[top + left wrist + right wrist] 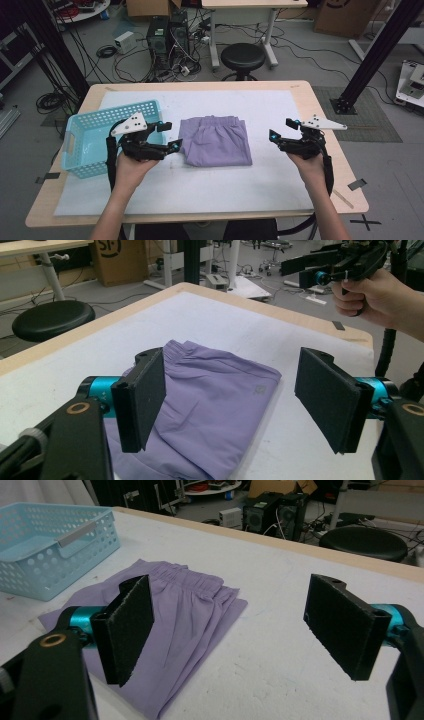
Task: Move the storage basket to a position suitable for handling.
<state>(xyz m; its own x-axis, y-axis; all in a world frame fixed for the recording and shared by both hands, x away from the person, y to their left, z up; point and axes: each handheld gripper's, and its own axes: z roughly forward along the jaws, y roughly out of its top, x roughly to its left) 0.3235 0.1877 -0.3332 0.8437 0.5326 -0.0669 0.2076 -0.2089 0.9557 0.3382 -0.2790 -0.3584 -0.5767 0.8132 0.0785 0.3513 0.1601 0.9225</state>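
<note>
A folded purple garment [216, 140] lies flat on the white mat in the middle of the table. My left gripper [171, 135] hovers at the garment's left edge, open and holding nothing. In the left gripper view its jaws [235, 395] stand wide apart over the near end of the garment [215, 405]. My right gripper [283, 128] is held open a little to the right of the garment, apart from it. In the right gripper view the space between the jaws [235, 625] is bare, with the garment [185, 610] behind the left pad.
A light blue plastic basket [110, 111] stands at the table's left side, just behind my left hand; its wall [60, 575] appears in the right gripper view. The white mat [200, 185] covers most of the table. A black stool [243, 56] stands beyond the far edge.
</note>
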